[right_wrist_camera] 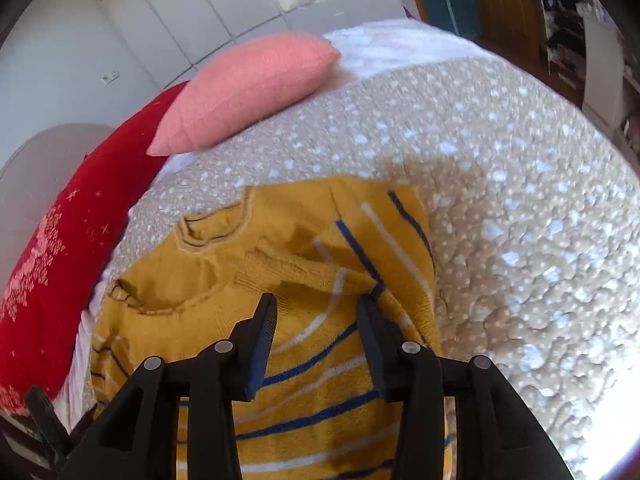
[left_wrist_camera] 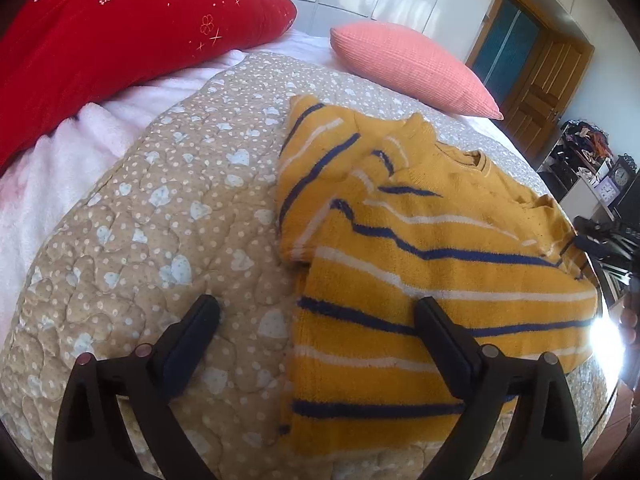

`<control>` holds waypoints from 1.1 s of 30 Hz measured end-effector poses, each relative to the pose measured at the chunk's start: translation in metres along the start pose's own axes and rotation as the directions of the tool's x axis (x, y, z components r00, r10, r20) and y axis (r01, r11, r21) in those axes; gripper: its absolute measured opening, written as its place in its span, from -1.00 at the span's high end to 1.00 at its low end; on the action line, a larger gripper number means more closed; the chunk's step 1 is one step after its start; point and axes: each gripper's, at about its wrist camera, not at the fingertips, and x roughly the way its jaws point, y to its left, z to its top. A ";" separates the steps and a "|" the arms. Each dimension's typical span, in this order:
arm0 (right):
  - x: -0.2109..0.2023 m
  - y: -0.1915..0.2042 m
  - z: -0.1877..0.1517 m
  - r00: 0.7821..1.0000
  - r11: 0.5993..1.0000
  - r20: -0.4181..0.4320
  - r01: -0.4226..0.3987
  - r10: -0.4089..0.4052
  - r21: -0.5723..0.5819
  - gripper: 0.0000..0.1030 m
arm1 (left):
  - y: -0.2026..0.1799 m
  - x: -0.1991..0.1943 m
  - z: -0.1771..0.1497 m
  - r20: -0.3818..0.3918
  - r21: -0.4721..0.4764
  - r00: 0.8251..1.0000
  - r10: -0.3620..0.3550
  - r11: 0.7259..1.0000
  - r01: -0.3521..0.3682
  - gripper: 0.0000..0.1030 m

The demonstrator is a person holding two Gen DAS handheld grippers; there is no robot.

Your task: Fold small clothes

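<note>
A small yellow sweater (left_wrist_camera: 420, 240) with navy and white stripes lies flat on the quilted bedspread (left_wrist_camera: 140, 220). Both sleeves are folded in over its body. My left gripper (left_wrist_camera: 316, 304) is open, low over the sweater's bottom left edge; one finger is over the quilt, the other over the sweater. My right gripper (right_wrist_camera: 316, 300) is open and empty, just above the sweater (right_wrist_camera: 304, 360) near the folded right sleeve (right_wrist_camera: 384, 232). The other gripper shows at the right edge of the left wrist view (left_wrist_camera: 608, 236).
A red embroidered pillow (left_wrist_camera: 120, 28) and a pink pillow (left_wrist_camera: 412, 64) lie at the head of the bed on a white fleece blanket (left_wrist_camera: 60, 168). A wooden door (left_wrist_camera: 540, 80) and a cluttered shelf with clocks (left_wrist_camera: 600, 176) stand beyond the bed.
</note>
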 end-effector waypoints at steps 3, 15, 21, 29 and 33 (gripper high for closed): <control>-0.018 0.024 -0.005 1.000 0.997 0.018 -0.014 0.015 -0.073 -0.20 | -0.001 0.001 0.000 -0.001 0.003 1.000 0.005 1.000 -0.005 -0.91; 0.001 0.153 -0.036 0.991 0.950 -0.123 -0.091 0.057 -0.299 -0.23 | 0.009 -0.006 -0.002 0.047 -0.048 0.999 -0.020 0.999 0.023 -0.91; 0.029 0.203 -0.062 0.973 0.930 -0.205 -0.171 0.107 -0.326 -0.26 | 0.049 -0.037 -0.011 0.228 -0.233 0.972 -0.052 0.967 0.106 -0.91; 0.073 0.257 -0.076 0.956 0.916 -0.256 -0.227 0.145 -0.329 -0.30 | 0.096 -0.065 -0.036 0.355 -0.408 0.933 -0.052 0.890 0.205 -0.78; 0.100 0.277 -0.072 0.949 0.923 -0.280 -0.232 0.145 -0.306 -0.43 | 0.083 -0.092 -0.049 0.338 -0.379 0.941 -0.009 0.914 0.145 -0.78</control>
